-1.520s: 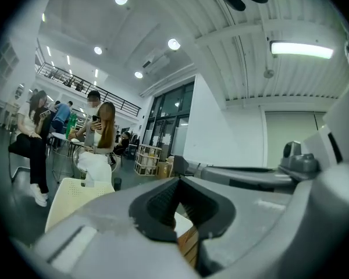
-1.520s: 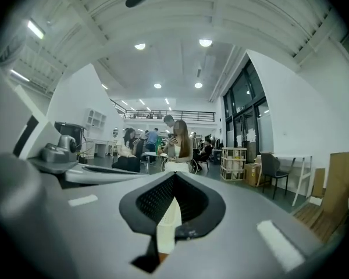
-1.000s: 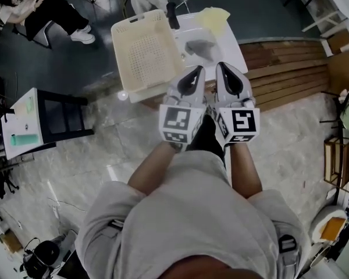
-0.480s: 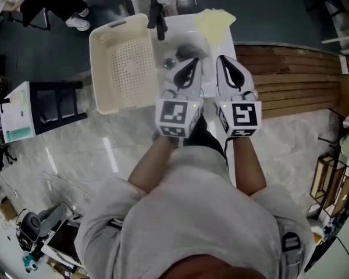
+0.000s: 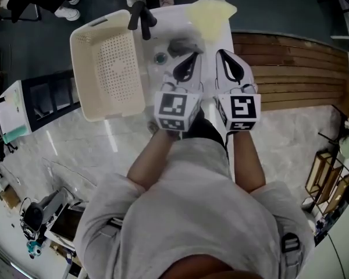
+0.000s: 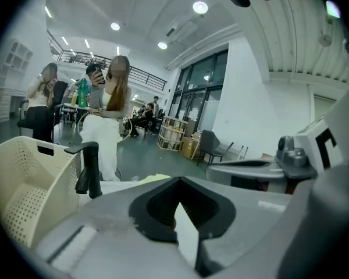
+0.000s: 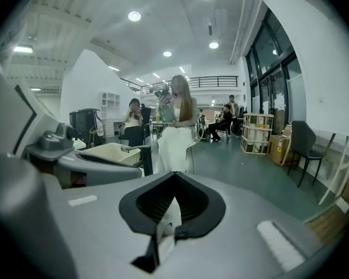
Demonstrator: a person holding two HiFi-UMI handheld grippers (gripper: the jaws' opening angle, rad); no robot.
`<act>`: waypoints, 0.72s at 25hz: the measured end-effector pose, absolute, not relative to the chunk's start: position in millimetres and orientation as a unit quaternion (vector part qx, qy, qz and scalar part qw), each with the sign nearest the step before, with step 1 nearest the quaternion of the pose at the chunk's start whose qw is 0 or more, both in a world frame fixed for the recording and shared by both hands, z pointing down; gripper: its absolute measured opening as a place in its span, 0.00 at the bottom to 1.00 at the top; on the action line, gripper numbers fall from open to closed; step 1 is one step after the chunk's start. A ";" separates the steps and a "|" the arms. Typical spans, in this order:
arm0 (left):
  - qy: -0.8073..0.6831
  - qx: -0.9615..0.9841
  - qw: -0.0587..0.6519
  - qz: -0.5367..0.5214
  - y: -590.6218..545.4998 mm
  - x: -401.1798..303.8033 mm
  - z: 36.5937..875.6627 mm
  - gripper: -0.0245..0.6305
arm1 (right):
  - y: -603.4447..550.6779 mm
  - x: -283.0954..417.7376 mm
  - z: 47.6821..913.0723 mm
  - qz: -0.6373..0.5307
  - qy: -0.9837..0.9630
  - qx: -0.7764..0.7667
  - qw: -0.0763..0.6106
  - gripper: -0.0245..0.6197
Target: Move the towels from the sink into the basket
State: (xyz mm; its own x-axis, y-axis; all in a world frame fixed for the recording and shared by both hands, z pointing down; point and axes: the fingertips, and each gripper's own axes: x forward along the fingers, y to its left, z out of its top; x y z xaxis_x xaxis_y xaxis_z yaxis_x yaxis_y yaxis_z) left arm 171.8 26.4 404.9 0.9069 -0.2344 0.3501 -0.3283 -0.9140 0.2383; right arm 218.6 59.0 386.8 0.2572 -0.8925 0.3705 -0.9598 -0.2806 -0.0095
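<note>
A white sink (image 5: 218, 36) with a black faucet (image 5: 141, 17) stands ahead of me. A grey towel (image 5: 183, 44) lies in its bowl, and a pale yellow towel (image 5: 209, 13) is draped over its far edge. A cream perforated basket (image 5: 107, 63) sits against the sink's left side. My left gripper (image 5: 192, 57) and right gripper (image 5: 225, 55) are held side by side over the sink's near part, both shut with nothing between the jaws. In the left gripper view the basket (image 6: 23, 179), faucet (image 6: 90, 167) and yellow towel (image 6: 154, 178) show beyond the shut left gripper (image 6: 177, 182).
Wooden slats (image 5: 291, 68) run along the sink's right side. A black stand and a white table (image 5: 14, 112) are at the left on the marble floor. A person in white (image 7: 175, 132) sits beyond the sink, with chairs and shelves farther back.
I have come closer to the sink: the basket and sink have slid left and nearer, and both shut grippers now reach over the sink's near part.
</note>
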 end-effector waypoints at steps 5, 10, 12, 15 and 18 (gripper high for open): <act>-0.148 0.960 0.154 0.182 18.2 187.9 426.6 0.07 | 45.4 238.2 413.4 0.178 -0.592 0.777 0.117 0.05; -0.159 0.954 0.161 0.197 5.5 200.0 444.4 0.07 | 31.2 252.5 433.6 0.194 -0.598 0.769 0.114 0.05; -0.161 0.951 0.165 0.206 3.0 205.2 454.0 0.07 | 28.0 258.2 444.0 0.204 -0.598 0.766 0.118 0.05; -0.164 0.947 0.170 0.218 -1.2 212.2 466.2 0.07 | 24.1 266.2 459.7 0.223 -0.598 0.760 0.125 0.05; -0.169 0.944 0.171 0.225 -7.1 217.4 475.0 0.07 | 18.9 273.1 469.7 0.229 -0.598 0.757 0.128 0.05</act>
State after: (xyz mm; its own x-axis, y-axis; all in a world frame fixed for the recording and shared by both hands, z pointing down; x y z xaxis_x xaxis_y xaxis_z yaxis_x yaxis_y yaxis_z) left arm 217.4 -7.1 475.0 0.8416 -0.2423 0.4828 -0.3960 -0.8846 0.2463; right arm 273.1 18.9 469.7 0.1794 -0.8476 0.4995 -0.9645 -0.2515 -0.0804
